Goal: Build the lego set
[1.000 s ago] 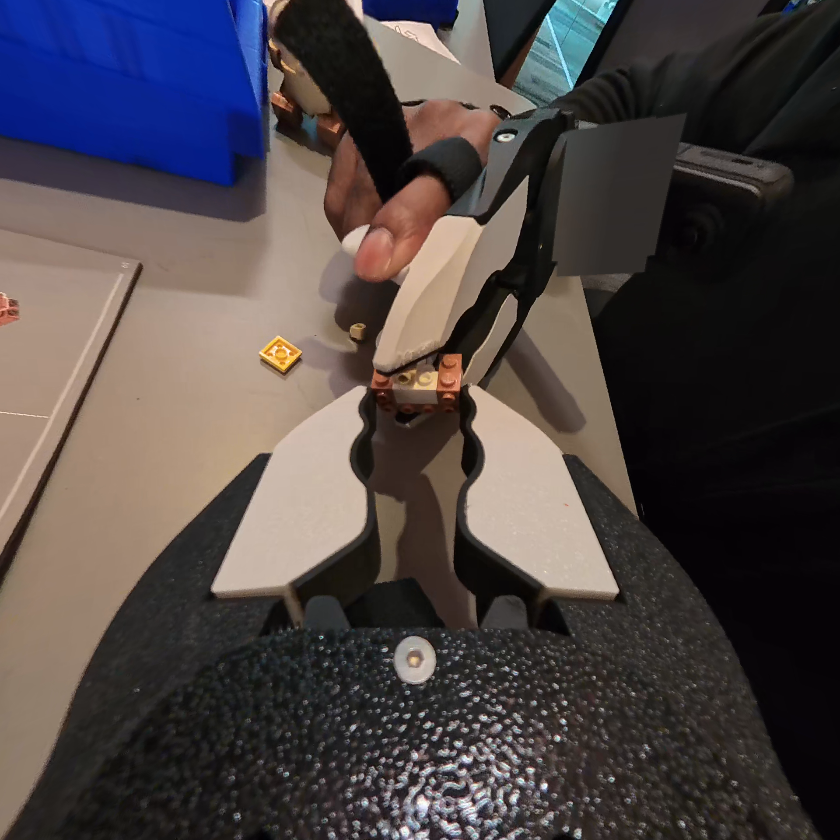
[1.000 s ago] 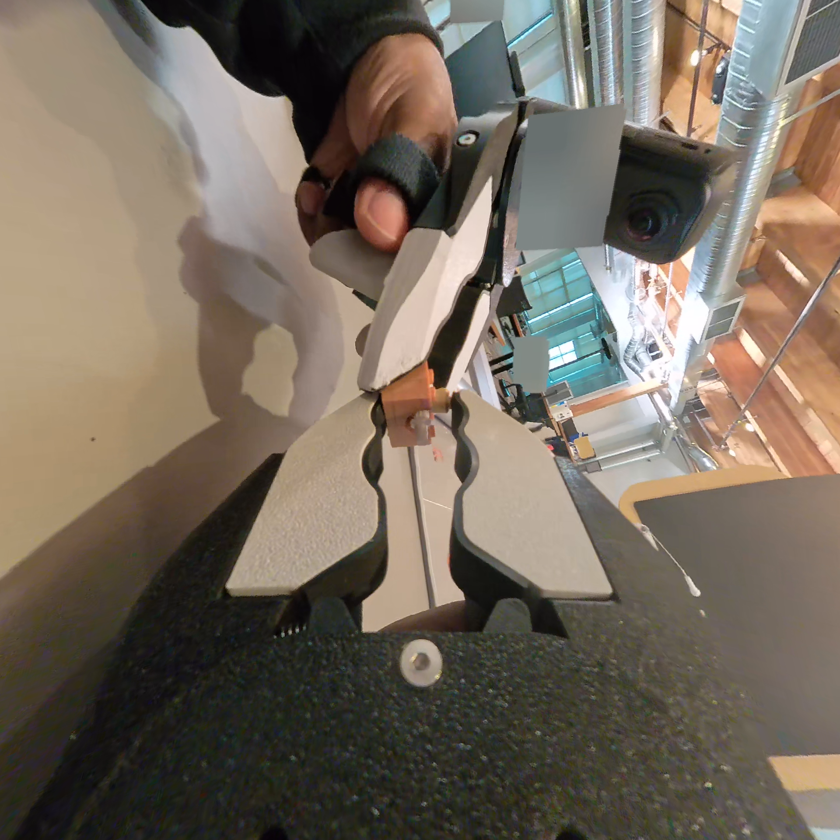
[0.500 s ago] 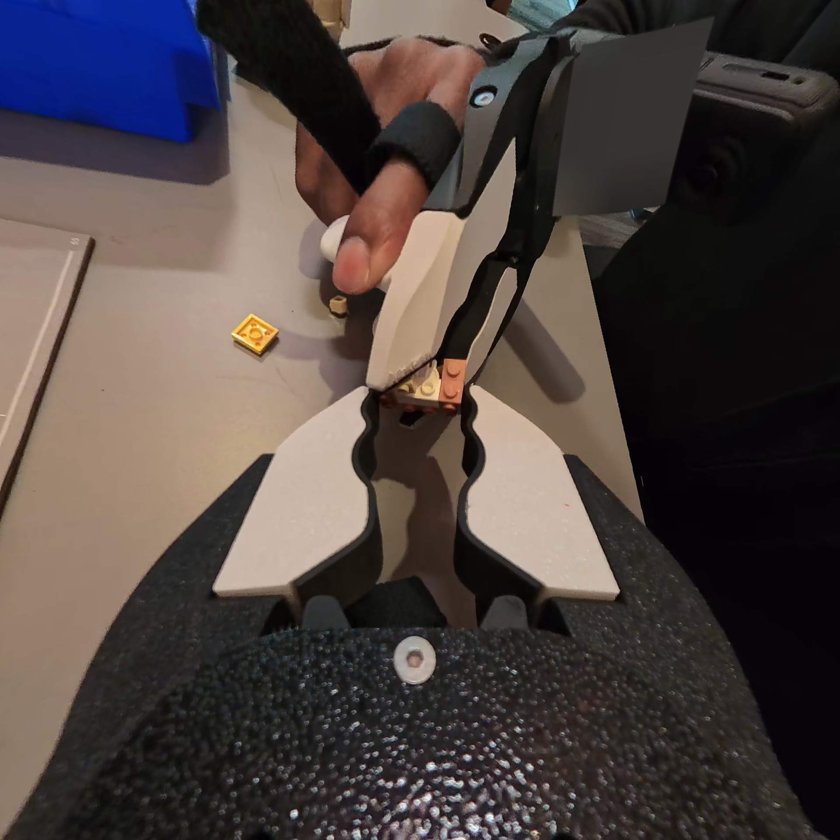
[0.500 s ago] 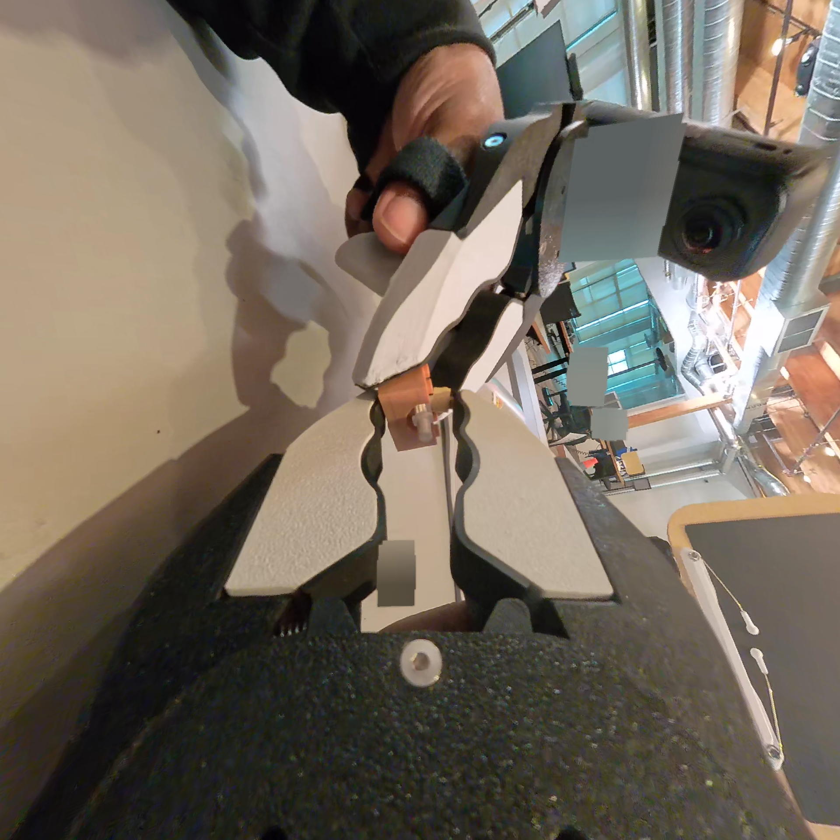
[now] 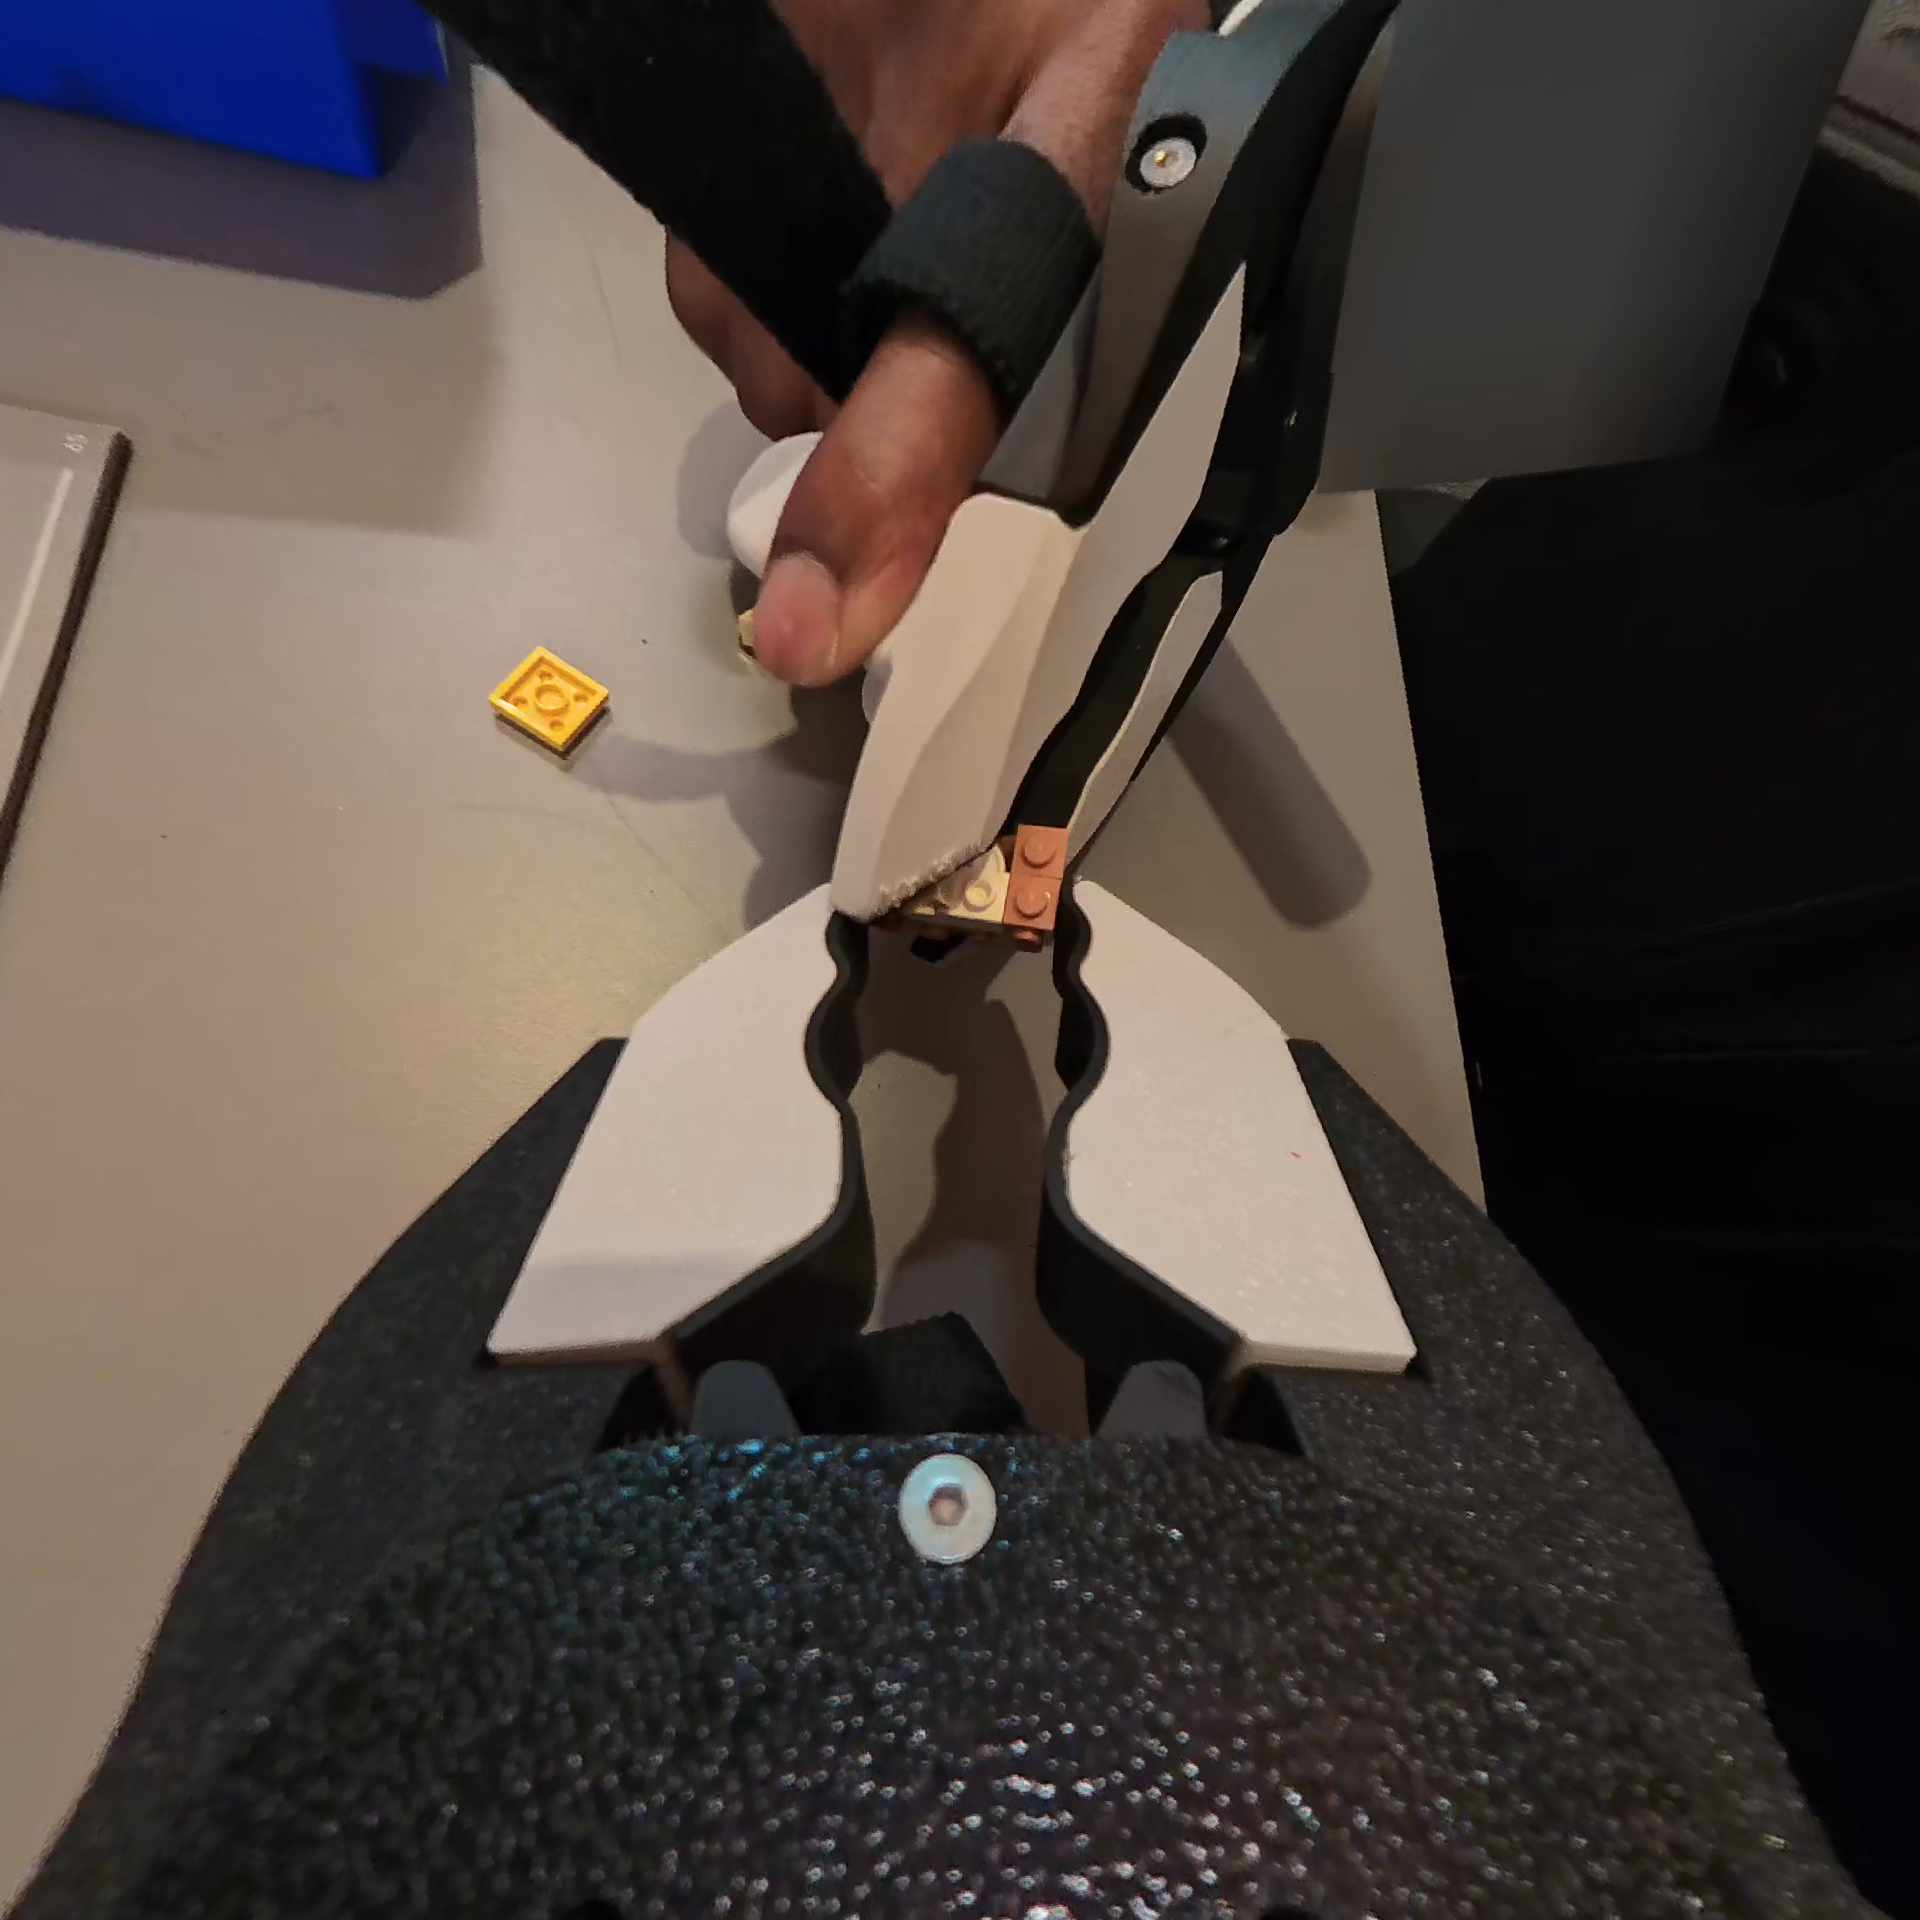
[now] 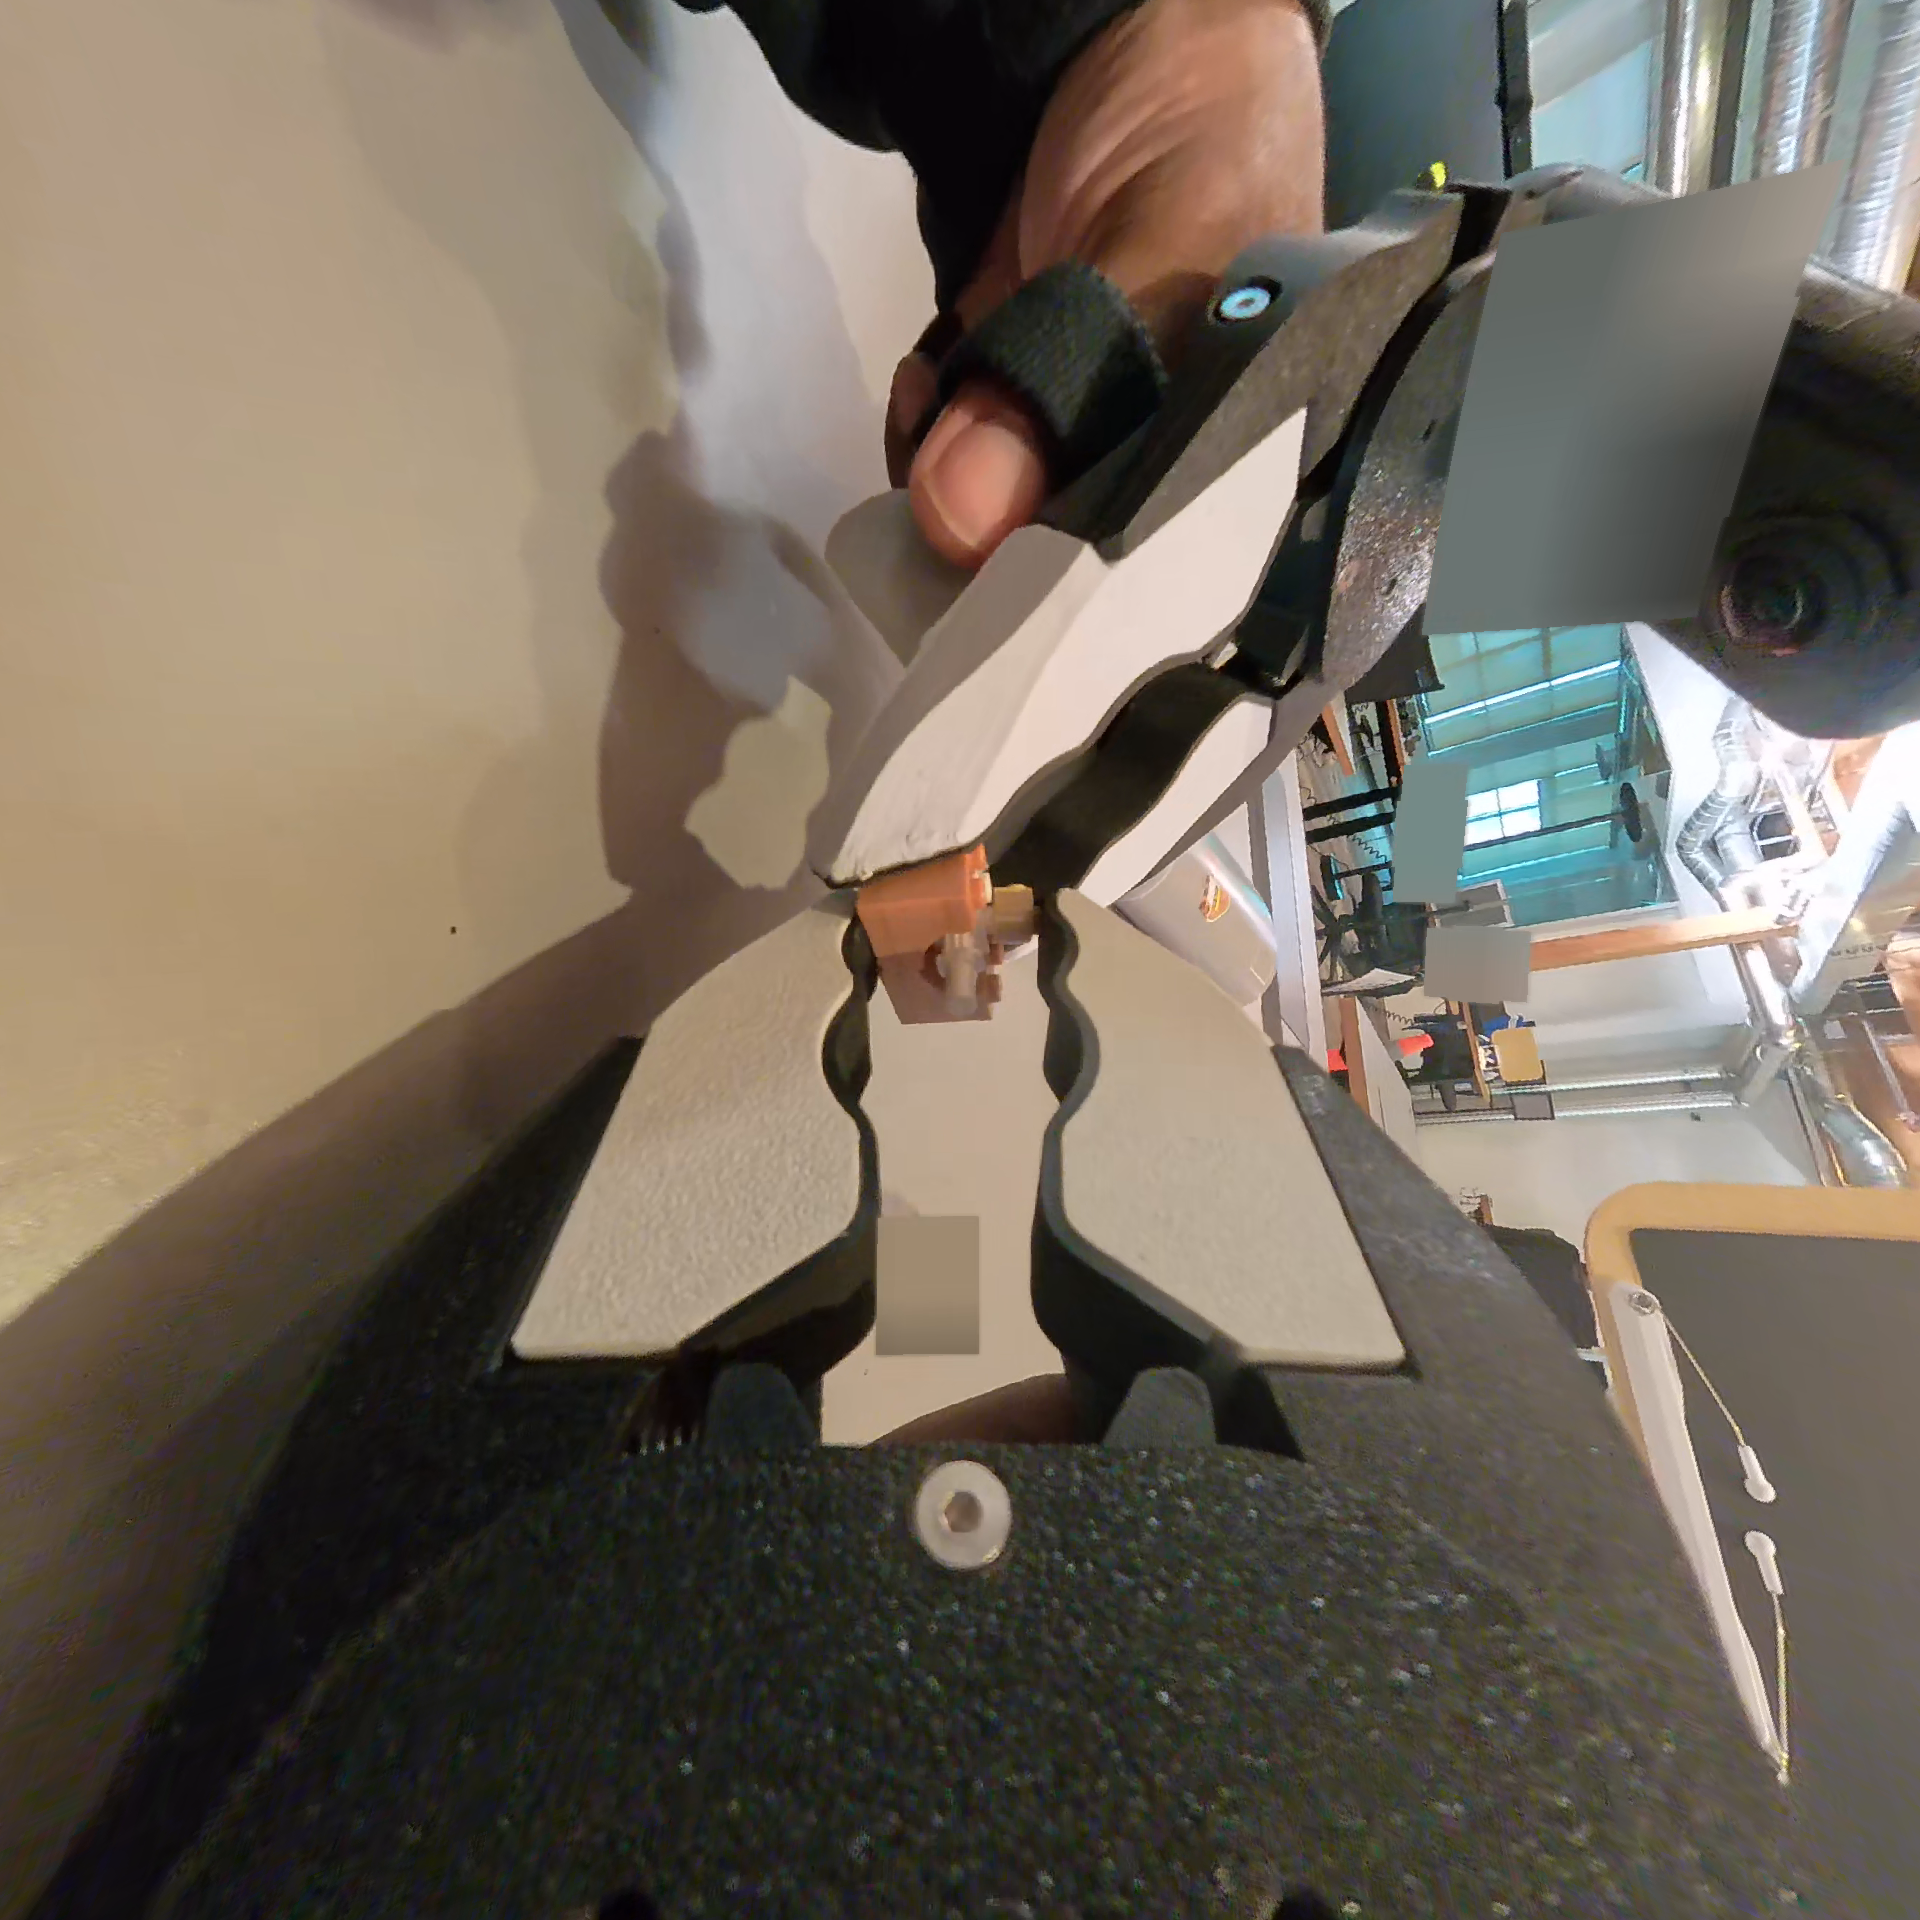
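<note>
yellow plate (image 5: 549,698) on grey table (image 5: 260,935) | blue bin (image 5: 208,73) | grey board (image 5: 42,582)

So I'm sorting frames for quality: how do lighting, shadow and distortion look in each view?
Left wrist view: even light, soft shadows on the grey tabletop, sharp yellow square plate, wide-angle bending at edges. Right wrist view: scene tipped sideways, bright window glare, hard hand shadow on the cream surface.

1. Grey table (image 5: 312,935); blue bin (image 5: 208,73) at far left edge
2. Cream wall (image 6: 260,520), shadowed
3. Silver ceiling ducts (image 6: 1870,125), teal-tinted windows (image 6: 1538,831), wood beams (image 6: 1662,930)
4. Wood-framed black board (image 6: 1766,1455) at right
</note>
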Demonstrator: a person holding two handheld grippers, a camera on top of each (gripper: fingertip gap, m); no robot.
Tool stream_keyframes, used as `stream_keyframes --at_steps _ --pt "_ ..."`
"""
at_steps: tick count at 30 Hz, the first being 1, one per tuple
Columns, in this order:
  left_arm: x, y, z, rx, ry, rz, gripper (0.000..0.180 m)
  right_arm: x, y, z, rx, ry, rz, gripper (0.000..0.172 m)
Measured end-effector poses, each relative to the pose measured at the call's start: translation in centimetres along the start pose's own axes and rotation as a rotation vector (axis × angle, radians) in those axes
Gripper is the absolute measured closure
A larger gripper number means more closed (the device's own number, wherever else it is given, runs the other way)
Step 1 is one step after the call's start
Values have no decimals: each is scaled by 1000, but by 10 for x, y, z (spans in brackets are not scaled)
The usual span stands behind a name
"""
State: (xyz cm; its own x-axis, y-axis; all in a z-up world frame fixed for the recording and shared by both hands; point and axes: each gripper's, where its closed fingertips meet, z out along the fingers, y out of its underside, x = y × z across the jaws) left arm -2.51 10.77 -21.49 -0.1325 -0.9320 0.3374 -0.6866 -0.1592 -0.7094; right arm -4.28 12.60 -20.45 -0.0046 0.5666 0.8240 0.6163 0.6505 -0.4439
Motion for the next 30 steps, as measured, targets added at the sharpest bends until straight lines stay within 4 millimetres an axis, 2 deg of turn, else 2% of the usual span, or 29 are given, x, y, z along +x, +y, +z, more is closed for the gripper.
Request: stream_keyframes --at_steps 11,18,23,26,30 --pt "-4 4 4 -19 -17 -42 147 -4 6 2 -78 -10 -84 145" --pt "-6 4 5 -20 -26 -46 146 -4 8 2 -76 -11 -58 145" --pt "-16 -2 0 41 -71 -40 146 6 14 5 -46 74 31 142" --pt "-22 -5 -2 84 -95 12 146 14 19 4 -59 114 65 132" --pt "-26 -15 -5 144 -163 143 146 21 24 -3 -57 138 119 127"
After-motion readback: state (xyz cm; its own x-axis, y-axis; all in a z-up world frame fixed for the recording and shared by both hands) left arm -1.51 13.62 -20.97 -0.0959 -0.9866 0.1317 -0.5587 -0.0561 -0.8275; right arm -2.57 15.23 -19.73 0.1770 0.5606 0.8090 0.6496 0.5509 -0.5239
